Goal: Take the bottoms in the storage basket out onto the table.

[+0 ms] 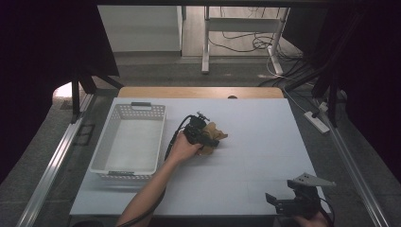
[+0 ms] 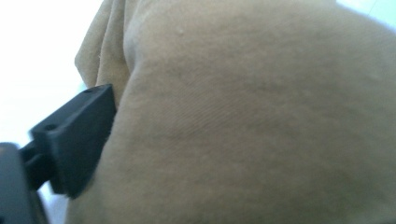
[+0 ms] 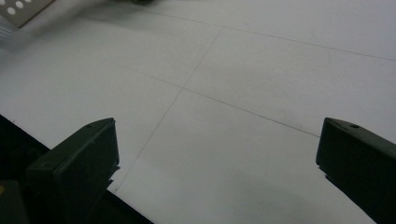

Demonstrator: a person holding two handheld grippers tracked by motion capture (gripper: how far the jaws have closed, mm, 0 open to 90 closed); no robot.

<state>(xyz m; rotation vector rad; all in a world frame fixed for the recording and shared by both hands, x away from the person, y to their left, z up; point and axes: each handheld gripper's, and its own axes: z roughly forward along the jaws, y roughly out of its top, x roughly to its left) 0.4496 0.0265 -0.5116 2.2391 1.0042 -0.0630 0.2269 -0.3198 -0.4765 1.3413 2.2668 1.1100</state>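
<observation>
A crumpled tan cloth [image 1: 215,137] is seen near the middle of the white table [image 1: 255,161], just right of the white basket [image 1: 127,142]. The cloth is bunched into a lump, so no clear long axis or pointing direction can be made out. The left gripper [image 1: 208,140] is pressed into the cloth from the left, held by the left hand [image 1: 182,150]. In the left gripper view one black jaw is seen against the fabric [image 2: 252,121] (the other is hidden behind it), so whether the cloth is clamped cannot be told. The right gripper [image 1: 279,202] is held at the table's near right corner, well apart from the cloth. In the right gripper view its jaws are spread wide over bare table [image 3: 243,74], with nothing between them.
</observation>
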